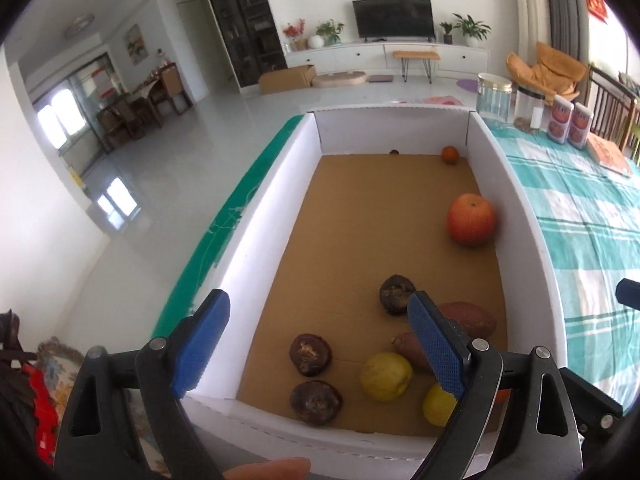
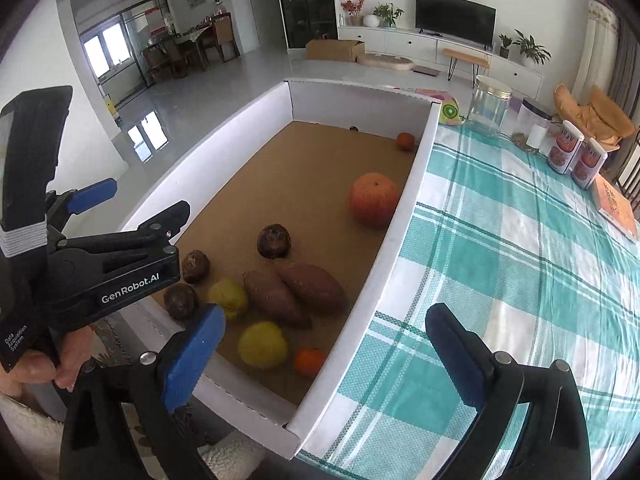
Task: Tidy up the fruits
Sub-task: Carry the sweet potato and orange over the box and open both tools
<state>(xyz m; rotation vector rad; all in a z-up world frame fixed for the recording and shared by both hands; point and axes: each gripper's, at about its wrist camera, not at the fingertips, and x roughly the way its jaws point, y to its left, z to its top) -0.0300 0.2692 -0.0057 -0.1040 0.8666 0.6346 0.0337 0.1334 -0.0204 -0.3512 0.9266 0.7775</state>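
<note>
matt cardboard box, woven checked tablecloth

A glossy pale floor was lit by daylight from windows at nine o'clock, beside which a dining table with chairs was set. At twelve o'clock a dark television was mounted above a long white cabinet flanked by potted plants. A tall dark shelving unit was placed at eleven o'clock, and a cardboard carton was left on the floor before it.

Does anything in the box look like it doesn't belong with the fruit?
Yes. Two sweet potatoes lie side by side among the fruit near the front of the white box. They are root vegetables, not fruit. Nothing looks spilled or broken.
</note>
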